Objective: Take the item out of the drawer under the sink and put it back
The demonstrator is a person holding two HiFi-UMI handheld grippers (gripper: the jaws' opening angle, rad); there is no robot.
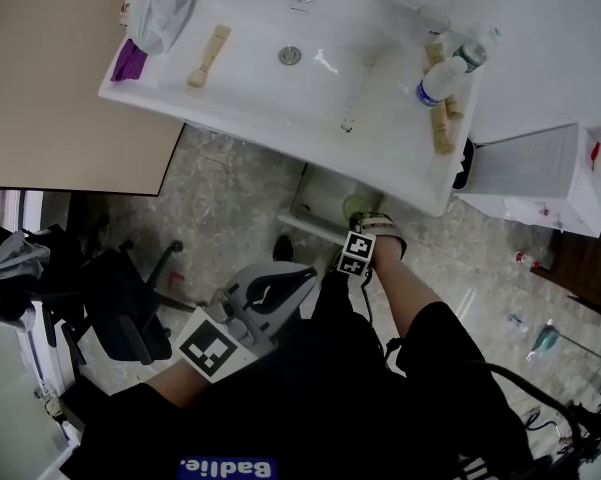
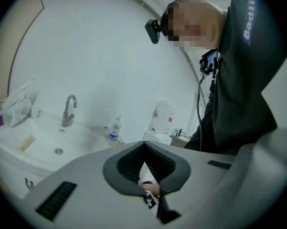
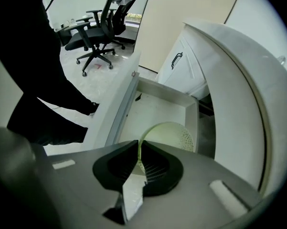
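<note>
Right hand-held gripper (image 3: 140,165) grasping the green colander (image 3: 175,134) by its rim, above the open drawer (image 3: 168,93); left hand-held gripper (image 2: 149,180) clenched, empty.

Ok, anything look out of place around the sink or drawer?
Nothing stands out. The drawer is open, with the right hand-held gripper shut on the green strainer's rim, and the bottle stands upright on the sink.

White sink top (image 1: 242,108), water bottle (image 1: 450,68) at right, wooden brush (image 1: 209,55), crumpled bag (image 1: 160,8) at left, open drawer (image 3: 167,92) below, green strainer (image 3: 175,133) inside
</note>
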